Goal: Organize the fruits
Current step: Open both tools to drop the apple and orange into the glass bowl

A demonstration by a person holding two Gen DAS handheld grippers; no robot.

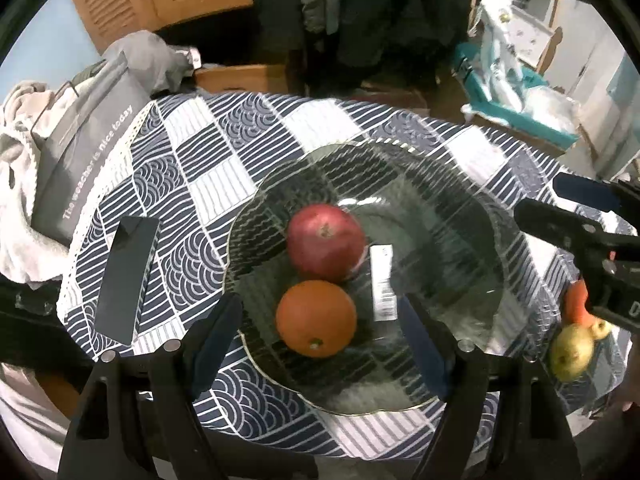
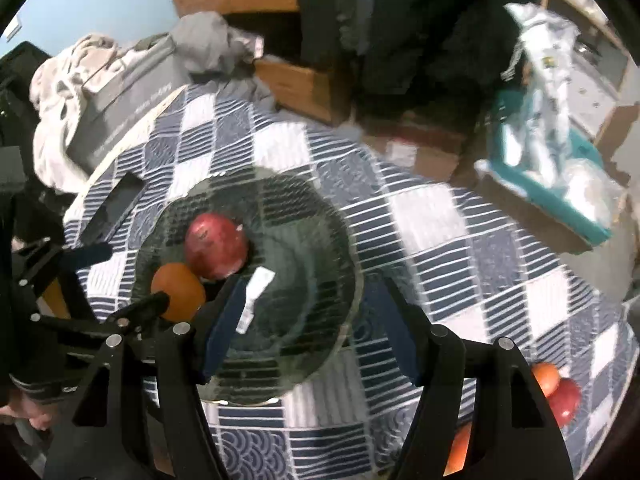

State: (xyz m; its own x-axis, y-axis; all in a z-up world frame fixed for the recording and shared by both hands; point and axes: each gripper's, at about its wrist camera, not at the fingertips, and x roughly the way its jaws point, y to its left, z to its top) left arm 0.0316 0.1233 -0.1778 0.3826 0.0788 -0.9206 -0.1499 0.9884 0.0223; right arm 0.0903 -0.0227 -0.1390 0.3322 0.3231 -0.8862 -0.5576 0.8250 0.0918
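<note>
A glass plate (image 1: pixel 452 184) sits on the blue-and-white cloth; it also shows in the right wrist view (image 2: pixel 312 240). In it lie a red apple (image 1: pixel 325 248) (image 2: pixel 216 245), an orange (image 1: pixel 316 318) (image 2: pixel 178 290) and a white label (image 1: pixel 382 280). My left gripper (image 1: pixel 320 344) is open and empty, its jaws either side of the orange just above it. My right gripper (image 2: pixel 306 328) is open and empty over the plate's right rim; it shows at the right in the left wrist view (image 1: pixel 568 208). A green-yellow pear (image 1: pixel 572 350) and orange-red fruit (image 1: pixel 578 304) lie right of the plate.
A black phone (image 1: pixel 126 280) lies left of the plate. A grey bag (image 1: pixel 84 148) and clothes lie at the table's far left. Red and orange fruits (image 2: pixel 560 392) lie near the table's right front edge. Boxes and a teal bin (image 2: pixel 560 184) stand beyond the table.
</note>
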